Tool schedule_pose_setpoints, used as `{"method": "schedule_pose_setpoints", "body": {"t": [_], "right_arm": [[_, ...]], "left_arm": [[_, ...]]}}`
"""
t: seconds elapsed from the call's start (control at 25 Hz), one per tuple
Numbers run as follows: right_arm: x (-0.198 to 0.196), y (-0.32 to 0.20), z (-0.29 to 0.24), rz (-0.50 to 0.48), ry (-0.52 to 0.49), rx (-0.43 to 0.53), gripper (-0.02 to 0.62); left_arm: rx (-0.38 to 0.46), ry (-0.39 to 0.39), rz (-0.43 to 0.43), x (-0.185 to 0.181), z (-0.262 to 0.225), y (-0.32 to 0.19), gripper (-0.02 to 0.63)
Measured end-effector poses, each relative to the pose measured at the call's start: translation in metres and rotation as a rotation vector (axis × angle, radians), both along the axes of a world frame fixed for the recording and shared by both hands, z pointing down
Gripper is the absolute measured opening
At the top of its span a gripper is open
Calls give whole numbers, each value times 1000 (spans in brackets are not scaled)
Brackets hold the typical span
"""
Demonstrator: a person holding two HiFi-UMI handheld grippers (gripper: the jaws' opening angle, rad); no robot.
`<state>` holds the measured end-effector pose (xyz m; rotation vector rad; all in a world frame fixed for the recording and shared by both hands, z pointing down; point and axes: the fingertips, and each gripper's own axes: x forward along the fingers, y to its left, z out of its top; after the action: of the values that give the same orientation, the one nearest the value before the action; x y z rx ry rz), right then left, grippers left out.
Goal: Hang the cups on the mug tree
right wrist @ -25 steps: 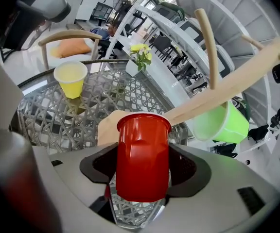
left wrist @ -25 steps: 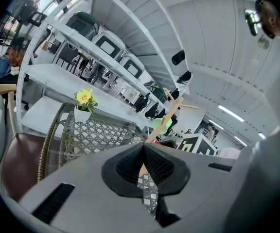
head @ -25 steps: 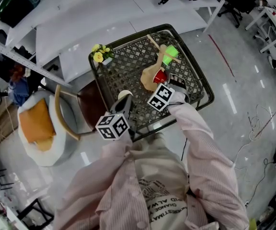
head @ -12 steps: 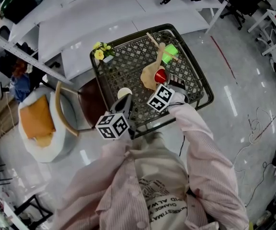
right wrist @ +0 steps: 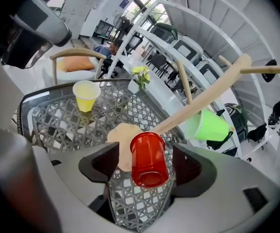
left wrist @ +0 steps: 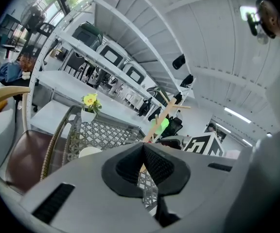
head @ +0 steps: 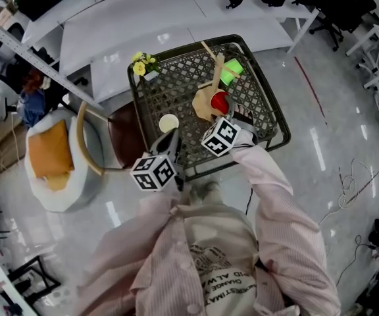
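L gripper (left wrist: 143, 147): jaws shut tight, pad to pad, nothing held. It's kept at the near edge of the counter (head: 176, 91), a dark metal lattice top.

R gripper (right wrist: 145, 148): jaws spread wide, red cup (right wrist: 148, 158) framed between them. A gap is seen on both sides of the cup, so no contact and no grip.

Red cup is seen tilted, bottom twd the R gripper cam, mouth away, low down in front of the mug tree's round wooden base. Whether it's on a peg can't be told.

Mug tree (right wrist: 203, 98) is stood on the counter at the R side. Green cup (right wrist: 205, 125) is hung on an upper peg, mouth twd the stem.

Yellow cup (right wrist: 86, 95) is sat upright on the lattice, mouth up, well apart from the tree and nearer the L gripper.

Small pot w/ yellow flowers (right wrist: 140, 76) is placed at the far edge of the counter. Chair (head: 87, 143) is seen at the counter's L side.
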<state>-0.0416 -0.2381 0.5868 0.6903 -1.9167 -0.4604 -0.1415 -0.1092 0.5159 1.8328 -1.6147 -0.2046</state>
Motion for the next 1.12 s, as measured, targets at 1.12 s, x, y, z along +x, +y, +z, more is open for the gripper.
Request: {"method": "schedule_pose_setpoints", "body": {"t": [1.12], "right_arm": [[-51,115,4,-254,-410,-289,304]], "left_arm": [[-50,45,-426,3,33,112,-2]]}}
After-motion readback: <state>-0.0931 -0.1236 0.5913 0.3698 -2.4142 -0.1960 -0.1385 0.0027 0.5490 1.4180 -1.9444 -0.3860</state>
